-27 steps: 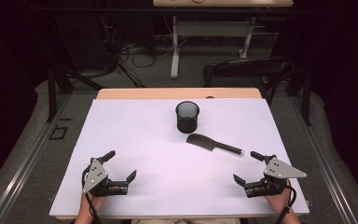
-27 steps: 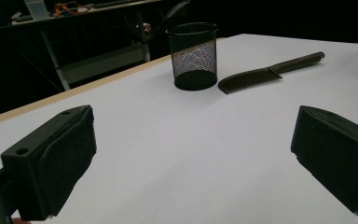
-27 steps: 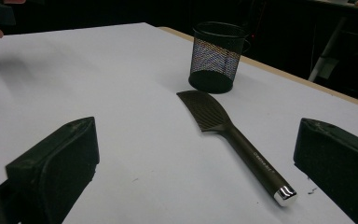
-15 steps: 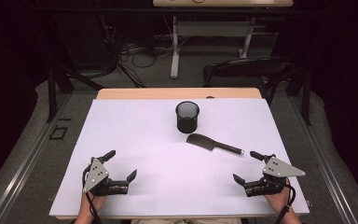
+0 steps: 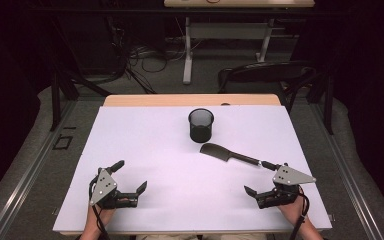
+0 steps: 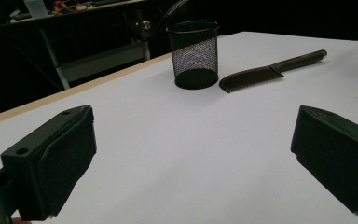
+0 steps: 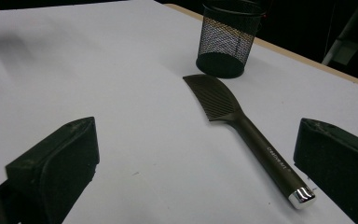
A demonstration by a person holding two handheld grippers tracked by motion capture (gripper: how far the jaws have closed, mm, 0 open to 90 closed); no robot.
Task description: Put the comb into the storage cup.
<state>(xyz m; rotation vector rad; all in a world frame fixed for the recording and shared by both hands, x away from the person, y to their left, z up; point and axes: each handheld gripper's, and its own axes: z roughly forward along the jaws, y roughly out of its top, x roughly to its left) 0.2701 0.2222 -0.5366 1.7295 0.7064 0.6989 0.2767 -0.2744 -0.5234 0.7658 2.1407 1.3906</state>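
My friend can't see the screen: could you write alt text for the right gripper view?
A dark comb lies flat on a white table, its silver-tipped handle nearest the camera, beside an upright black mesh cup. The right tool hangs open in front.

Left tool (image 5: 131, 186): black body, two blocky black jaws with flat matte pads; grey three-cornered plate on top, dotted with small dark holes; black cable trailing toward the forearm; right tool (image 5: 264, 179): same black build, grey three-cornered plate, black cable looping back.
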